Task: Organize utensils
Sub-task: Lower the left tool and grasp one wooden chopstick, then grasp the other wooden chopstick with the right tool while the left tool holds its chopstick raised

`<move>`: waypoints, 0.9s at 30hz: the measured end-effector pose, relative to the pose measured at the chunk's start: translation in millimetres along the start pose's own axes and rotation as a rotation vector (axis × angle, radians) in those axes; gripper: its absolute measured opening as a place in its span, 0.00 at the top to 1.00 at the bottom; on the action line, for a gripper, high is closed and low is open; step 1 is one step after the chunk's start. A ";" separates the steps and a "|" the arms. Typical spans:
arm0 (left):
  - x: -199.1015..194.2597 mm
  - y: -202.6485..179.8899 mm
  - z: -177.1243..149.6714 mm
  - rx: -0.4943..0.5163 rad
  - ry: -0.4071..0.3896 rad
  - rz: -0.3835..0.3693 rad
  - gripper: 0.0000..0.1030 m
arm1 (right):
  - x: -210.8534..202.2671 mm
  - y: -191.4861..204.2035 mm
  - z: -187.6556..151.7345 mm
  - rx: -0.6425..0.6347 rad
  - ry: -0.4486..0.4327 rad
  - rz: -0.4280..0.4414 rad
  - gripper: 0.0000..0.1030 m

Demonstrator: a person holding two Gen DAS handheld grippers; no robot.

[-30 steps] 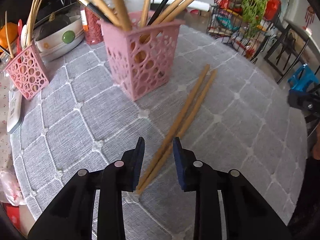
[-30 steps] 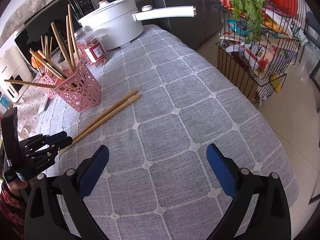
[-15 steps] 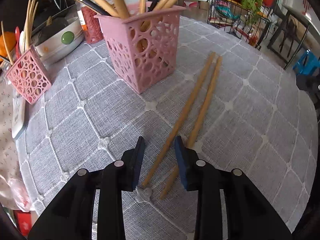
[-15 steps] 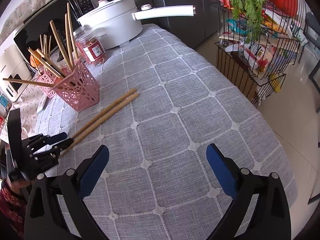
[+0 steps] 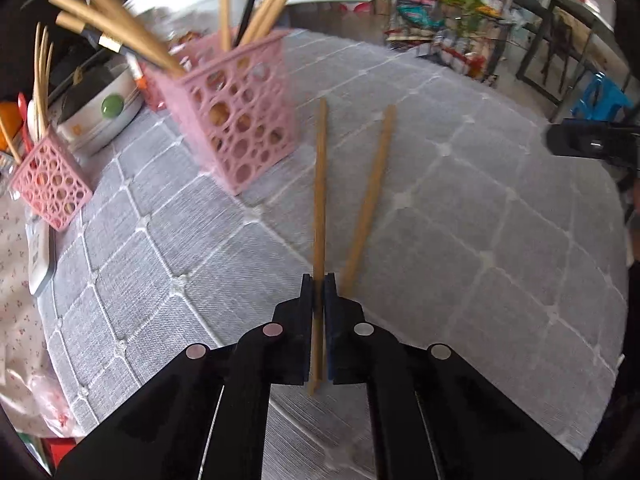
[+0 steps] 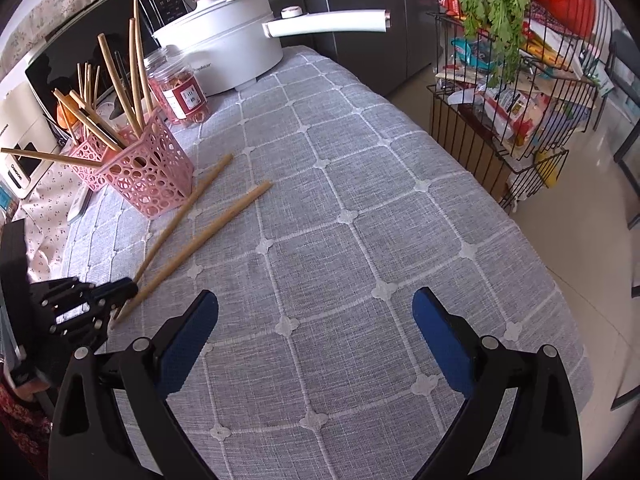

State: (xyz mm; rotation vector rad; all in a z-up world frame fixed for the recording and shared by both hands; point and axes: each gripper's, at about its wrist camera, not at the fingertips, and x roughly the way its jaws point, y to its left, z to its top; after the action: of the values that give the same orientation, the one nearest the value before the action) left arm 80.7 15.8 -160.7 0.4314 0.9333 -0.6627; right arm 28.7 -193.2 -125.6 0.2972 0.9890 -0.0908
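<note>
A grey quilted tablecloth (image 6: 360, 200) covered the table, its near edge cut off behind both grippers. A white pot (image 6: 224, 56) stood at the far end, its base partly hidden by a red-filled jar (image 6: 182, 94). The larger pink basket (image 5: 236, 120), motion-blurred in the left wrist view, held upright chopsticks whose tops ran out of frame; a smaller pink basket (image 5: 50, 182) stood behind it. The right gripper (image 6: 316, 332) hung spread wide over bare cloth, gripping nothing. The left gripper (image 5: 319, 280) was pressed together on one chopstick (image 5: 320, 184) near its lower end. The second chopstick (image 5: 370, 196) lay just beside, its lower tip hidden behind the gripper's finger.
</note>
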 end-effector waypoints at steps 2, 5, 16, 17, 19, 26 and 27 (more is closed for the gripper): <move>-21.5 -9.5 1.2 0.017 -0.042 0.006 0.96 | -3.6 1.0 -2.0 -0.010 -0.017 0.004 0.08; -59.1 -13.1 -1.7 0.003 -0.124 0.015 0.96 | -7.1 2.6 -4.1 -0.015 -0.024 0.029 0.08; -231.9 17.5 -34.7 -0.216 -0.590 0.088 0.96 | 2.0 49.7 -3.9 0.005 -0.023 0.121 0.08; -241.6 21.6 -37.8 -0.229 -0.614 0.095 0.96 | 3.3 67.1 -6.5 -0.067 -0.064 0.091 0.08; -251.2 28.2 -41.6 -0.253 -0.645 0.103 0.96 | 2.4 113.9 -17.0 -0.356 -0.214 0.012 0.08; -273.8 46.3 -58.6 -0.318 -0.693 0.111 0.96 | 37.7 204.8 -62.3 -1.246 -0.156 0.026 0.09; -274.8 48.3 -59.4 -0.326 -0.698 0.110 0.96 | 40.4 208.6 -61.6 -1.270 -0.152 0.029 0.10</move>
State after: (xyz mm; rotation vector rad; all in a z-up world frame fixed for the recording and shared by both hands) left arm -37.4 177.9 42.1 -0.0511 0.3355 -0.4939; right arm 44.8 26.3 -148.0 -0.8479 0.7278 0.5271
